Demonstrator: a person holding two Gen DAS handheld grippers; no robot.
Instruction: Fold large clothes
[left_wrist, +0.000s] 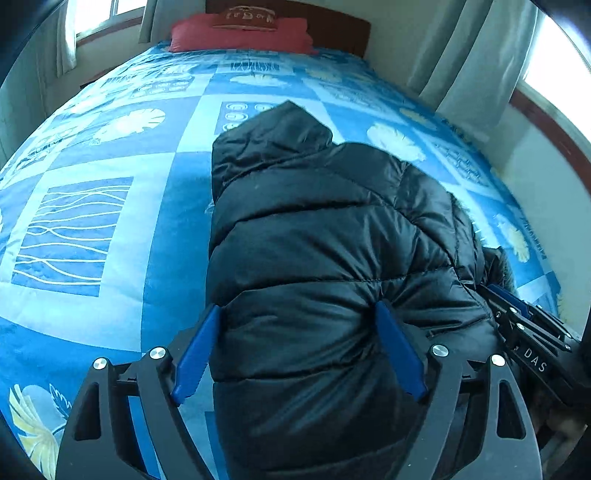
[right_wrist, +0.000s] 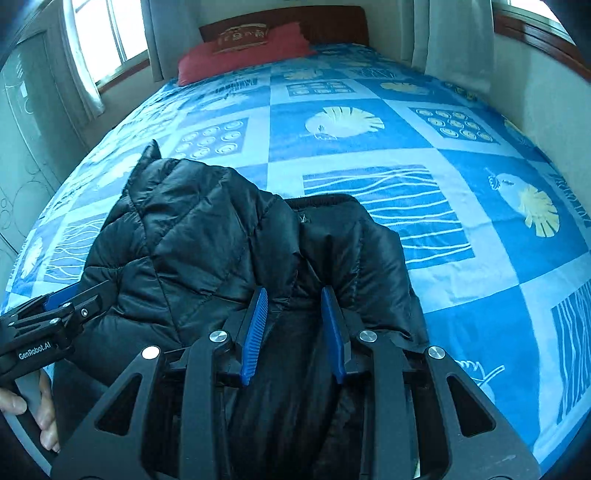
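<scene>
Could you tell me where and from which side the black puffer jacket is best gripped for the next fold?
Grip the black puffer jacket by its near hem, coming from the near edge of the bed. It lies lengthwise, hood farthest away, and the thick quilting bunches there into pinchable ridges. Probably one gripper per hem corner: the left gripper and right gripper already straddle such folds.

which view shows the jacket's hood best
The left wrist view: the hood of the black puffer jacket lies in full outline against the blue bedspread. The right wrist view shows only its tip, far left behind bunched quilting.
</scene>
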